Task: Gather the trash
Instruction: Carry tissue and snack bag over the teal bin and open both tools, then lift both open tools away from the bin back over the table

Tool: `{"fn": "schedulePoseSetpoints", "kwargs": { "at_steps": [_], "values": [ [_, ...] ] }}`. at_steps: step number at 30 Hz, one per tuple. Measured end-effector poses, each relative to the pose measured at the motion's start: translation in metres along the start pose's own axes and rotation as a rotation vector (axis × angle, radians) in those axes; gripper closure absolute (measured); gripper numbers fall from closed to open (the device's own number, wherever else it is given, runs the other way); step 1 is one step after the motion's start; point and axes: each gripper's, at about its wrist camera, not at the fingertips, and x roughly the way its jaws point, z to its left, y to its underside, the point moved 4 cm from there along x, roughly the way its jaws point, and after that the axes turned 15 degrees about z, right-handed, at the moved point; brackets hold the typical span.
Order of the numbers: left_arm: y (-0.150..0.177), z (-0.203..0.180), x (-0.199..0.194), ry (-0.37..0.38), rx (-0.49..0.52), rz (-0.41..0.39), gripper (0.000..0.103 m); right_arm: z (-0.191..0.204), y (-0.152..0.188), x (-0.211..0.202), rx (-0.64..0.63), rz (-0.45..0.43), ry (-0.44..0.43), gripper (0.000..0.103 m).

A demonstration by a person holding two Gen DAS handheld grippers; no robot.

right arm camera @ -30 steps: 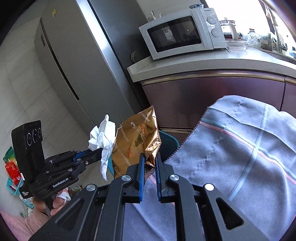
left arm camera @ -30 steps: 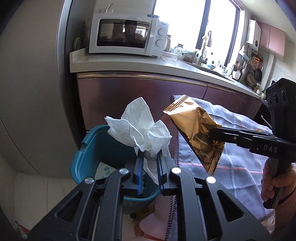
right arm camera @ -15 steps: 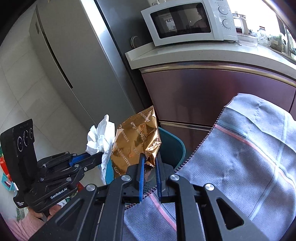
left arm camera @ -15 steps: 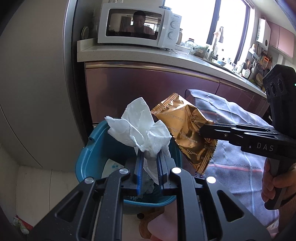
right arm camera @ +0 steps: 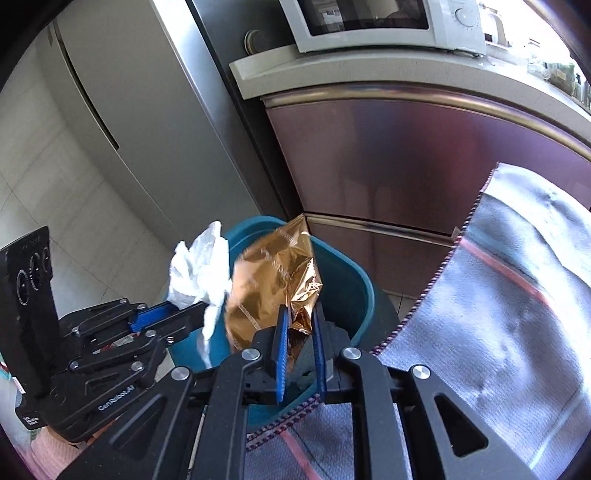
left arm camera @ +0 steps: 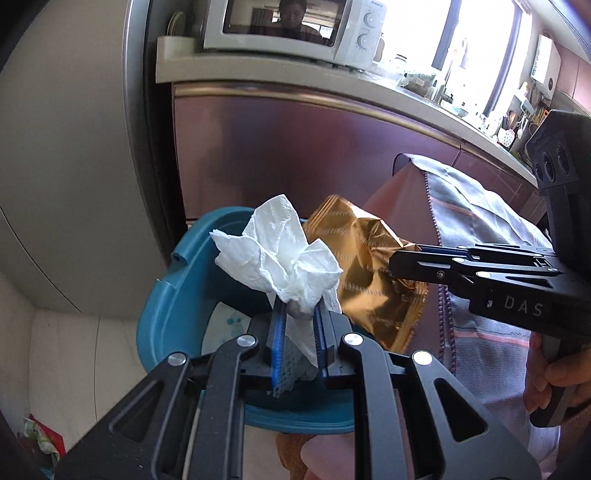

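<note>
Both tools have come down over the teal bin point(left arm camera: 173, 295). The left tool point(left arm camera: 299, 317) pinches the white tissue point(left arm camera: 280, 258); the right tool point(right arm camera: 299, 325), starting to spread, has the gold wrapper point(right arm camera: 273, 280) between its pads, above the bin's mouth.

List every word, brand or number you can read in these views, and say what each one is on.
"DAS": on the body of the right tool, seen from the left wrist view.
"GenRobot.AI": on the body of the left tool, seen from the right wrist view.
Wrapper: rows of printed letters, too blurred to read.
Microwave: marks around its dials, too small to read.
Small white label low on the left tool's body: too small to read.
</note>
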Motion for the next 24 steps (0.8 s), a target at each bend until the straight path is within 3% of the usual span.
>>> {"fn": "schedulePoseSetpoints", "kwargs": {
  "at_steps": [3, 5, 12, 15, 24],
  "values": [
    [-0.004, 0.001, 0.014, 0.002, -0.001, 0.025, 0.087, -0.001, -0.005, 0.008, 0.006, 0.013, 0.012, 0.089],
    [-0.006, 0.001, 0.024, 0.007, 0.002, 0.042, 0.086, -0.004, -0.007, 0.014, 0.019, 0.025, 0.007, 0.079],
    [-0.01, -0.004, 0.048, -0.011, 0.021, 0.085, 0.082, -0.012, 0.001, 0.006, 0.037, -0.005, -0.026, 0.077],
    [-0.01, -0.005, 0.053, -0.015, 0.024, 0.086, 0.073, -0.017, 0.008, 0.0, 0.045, -0.019, -0.039, 0.077],
    [-0.008, -0.022, 0.045, -0.005, 0.026, 0.05, 0.073, -0.029, 0.04, -0.04, 0.033, -0.093, -0.06, 0.073]
  ]
}}
